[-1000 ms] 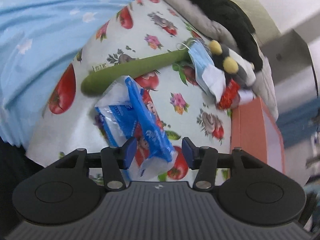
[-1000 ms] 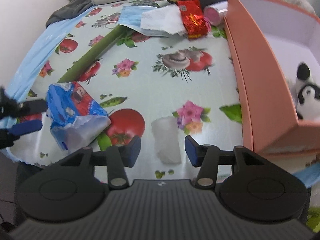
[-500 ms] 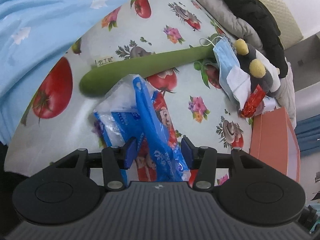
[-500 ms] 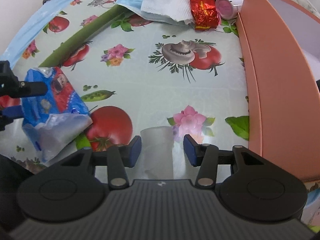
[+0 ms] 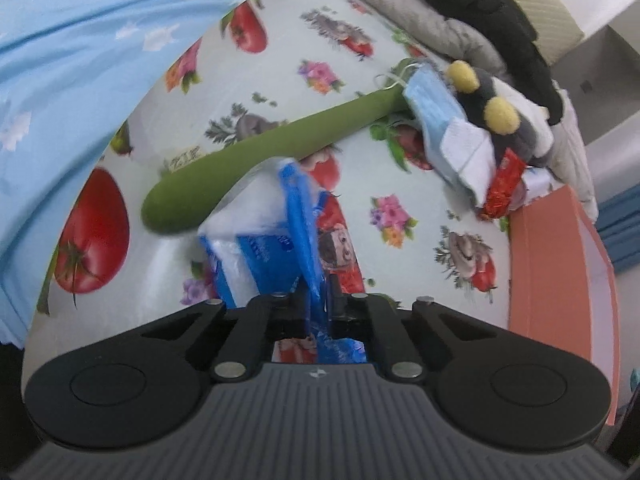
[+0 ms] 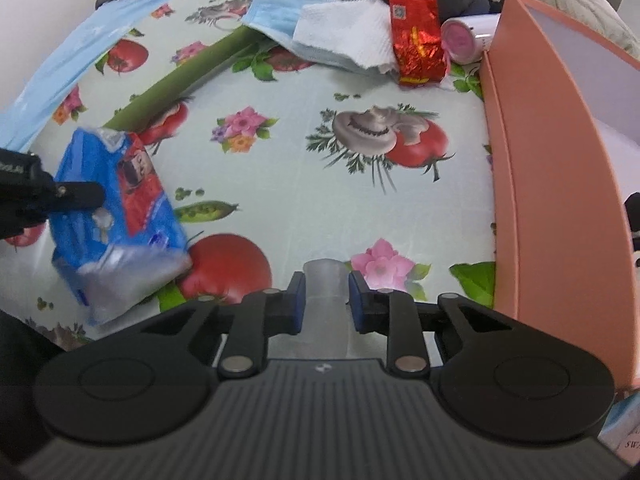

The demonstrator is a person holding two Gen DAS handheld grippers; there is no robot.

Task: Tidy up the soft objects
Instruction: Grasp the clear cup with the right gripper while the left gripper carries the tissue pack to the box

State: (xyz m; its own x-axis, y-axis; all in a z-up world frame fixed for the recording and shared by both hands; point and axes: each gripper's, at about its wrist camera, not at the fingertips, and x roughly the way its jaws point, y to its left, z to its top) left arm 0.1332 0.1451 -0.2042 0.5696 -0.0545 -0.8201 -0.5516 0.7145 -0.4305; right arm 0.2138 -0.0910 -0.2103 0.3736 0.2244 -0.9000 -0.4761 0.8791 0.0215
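A blue plastic tissue pack (image 5: 260,248) lies on the fruit-print tablecloth. My left gripper (image 5: 318,300) is closing, and its pads pinch a raised fold of the pack's wrapper. The right wrist view shows the same pack (image 6: 120,200) with the left gripper's finger (image 6: 76,196) on it. My right gripper (image 6: 326,298) is also closing, with a small translucent white piece (image 6: 325,280) standing between its pads, which touch both its sides. A long green plush (image 5: 248,160) lies just beyond the pack.
An orange box (image 6: 552,160) stands along the right side, with a black-and-white plush (image 6: 634,220) inside. At the far end lie a blue face mask (image 6: 280,12), a paper towel (image 6: 344,28), a red foil packet (image 6: 418,40), a pink-capped tube (image 6: 460,38) and a dark plush (image 5: 492,100).
Both grippers came down and forward and closed: the left from around the tissue pack onto its wrapper, the right from either side of the translucent piece onto it.
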